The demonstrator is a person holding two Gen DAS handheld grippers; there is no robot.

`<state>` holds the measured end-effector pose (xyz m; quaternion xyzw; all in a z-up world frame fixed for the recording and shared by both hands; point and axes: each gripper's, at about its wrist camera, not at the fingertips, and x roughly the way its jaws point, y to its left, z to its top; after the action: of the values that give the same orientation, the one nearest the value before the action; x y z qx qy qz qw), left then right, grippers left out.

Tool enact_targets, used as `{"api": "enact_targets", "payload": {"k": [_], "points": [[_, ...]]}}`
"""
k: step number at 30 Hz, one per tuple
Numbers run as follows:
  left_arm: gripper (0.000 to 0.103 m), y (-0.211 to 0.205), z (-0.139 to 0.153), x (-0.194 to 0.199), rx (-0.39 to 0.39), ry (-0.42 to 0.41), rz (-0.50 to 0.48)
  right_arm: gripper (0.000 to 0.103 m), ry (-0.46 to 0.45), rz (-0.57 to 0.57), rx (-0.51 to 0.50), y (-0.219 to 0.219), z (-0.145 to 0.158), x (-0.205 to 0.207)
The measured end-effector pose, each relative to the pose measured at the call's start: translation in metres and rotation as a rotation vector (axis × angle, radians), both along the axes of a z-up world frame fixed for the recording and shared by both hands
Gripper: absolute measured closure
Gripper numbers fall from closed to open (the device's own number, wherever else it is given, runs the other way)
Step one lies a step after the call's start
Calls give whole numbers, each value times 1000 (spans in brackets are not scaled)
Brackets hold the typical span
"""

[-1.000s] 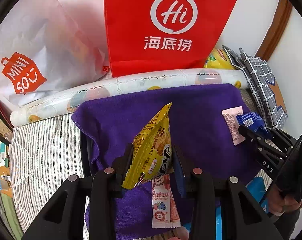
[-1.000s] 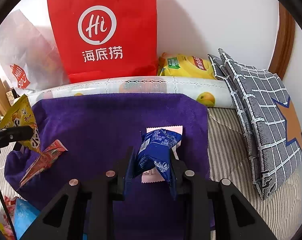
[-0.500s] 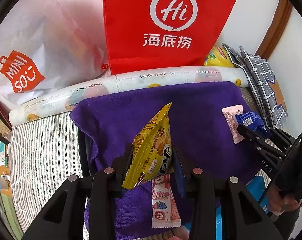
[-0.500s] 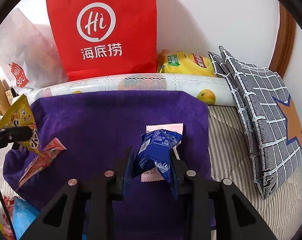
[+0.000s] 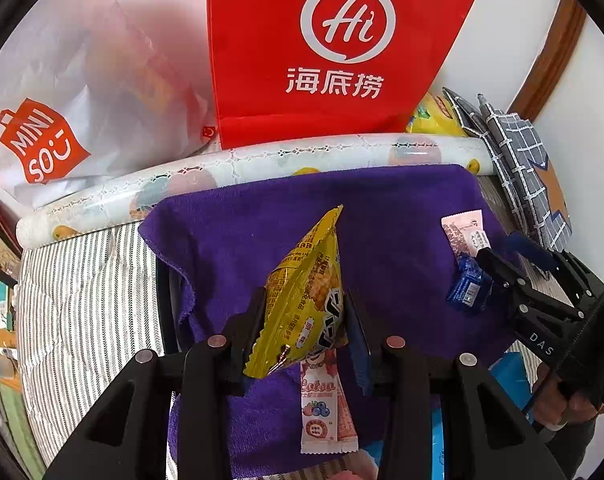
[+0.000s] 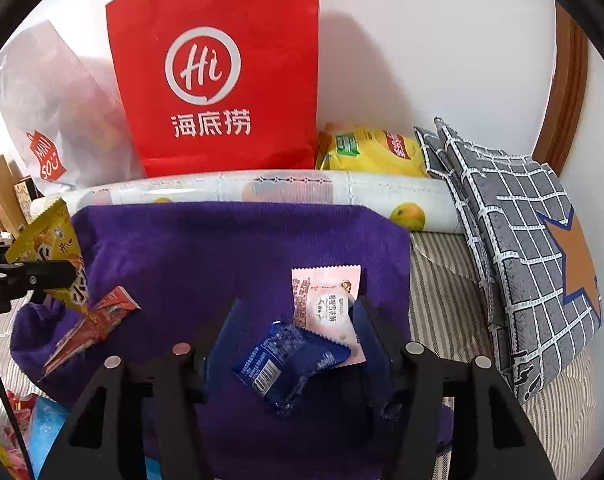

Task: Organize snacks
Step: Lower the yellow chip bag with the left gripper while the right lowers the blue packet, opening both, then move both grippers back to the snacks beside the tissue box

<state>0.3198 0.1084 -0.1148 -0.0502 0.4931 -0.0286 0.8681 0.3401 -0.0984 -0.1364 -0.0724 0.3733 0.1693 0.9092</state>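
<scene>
Left tongs (image 5: pixel 306 320) clamped on yellow snack bag (image 5: pixel 308 288), held above purple towel (image 5: pixel 382 208). Right tongs (image 6: pixel 293 344) spread apart; blue packet (image 6: pixel 287 360) lying loose between them, overlapping pink sachet (image 6: pixel 326 300) at 1 o'clock. Risk: yellow bag gripped near lower corner, likely to swing or slip during transfer.

purple towel (image 6: pixel 221 256): fuzzy cloth | yellow snack bag (image 5: pixel 306 300): glossy foil | blue packet (image 6: pixel 289 356): shiny plastic
</scene>
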Motion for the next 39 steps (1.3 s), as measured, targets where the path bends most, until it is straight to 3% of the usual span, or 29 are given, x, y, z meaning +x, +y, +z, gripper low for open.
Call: {"api": "enact_targets", "payload": {"k": [8,13,18,30,36,39], "points": [[65,-1,3,-1,-5,-2,-9,42,-27,14,20,1,6,-4],[49,-1,8,-2,-22,-11,-15,41,-30,4,90,-6,14,-6],[45,-5,17,-7,-27,-47,-30,36,-73,-48,93,-12,20,-8],[44,-22,41,-26,-11,-126,-75,36,-133,-102,113,-17,42,-20],[44,-30,59,-41,23,-175,-84,36,-205,-137,72,-15,65,-52],[44,-29,71,-51,25,-202,-73,36,-182,-118,63,-16,74,-72]]}}
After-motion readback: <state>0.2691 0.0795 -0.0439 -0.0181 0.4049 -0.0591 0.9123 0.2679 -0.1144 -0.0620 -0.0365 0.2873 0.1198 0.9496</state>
